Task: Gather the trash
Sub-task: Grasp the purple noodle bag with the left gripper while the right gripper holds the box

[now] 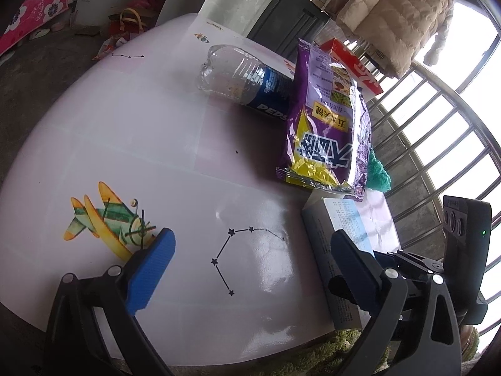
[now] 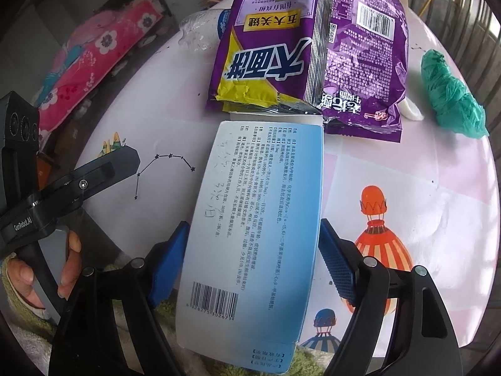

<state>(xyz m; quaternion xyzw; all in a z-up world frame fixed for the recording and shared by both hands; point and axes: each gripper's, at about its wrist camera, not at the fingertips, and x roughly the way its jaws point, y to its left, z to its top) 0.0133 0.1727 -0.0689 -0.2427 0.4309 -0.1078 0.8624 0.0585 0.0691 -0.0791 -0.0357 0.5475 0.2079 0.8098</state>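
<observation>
The right gripper (image 2: 250,266) is straddling the medicine box (image 2: 250,225) at the table's (image 2: 422,181) near edge, jaws open across its width, long axis pointing away.

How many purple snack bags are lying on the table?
2. One purple bag with yellow corner lies beside the plastic bottle; a second purple bag lies against it, nearer the green wad. Others may be hidden.

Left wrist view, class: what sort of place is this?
Probably a lived-in home by a balcony: a beige quilted coat hangs by metal window bars, and a white table with cartoon stickers holds litter.
</observation>
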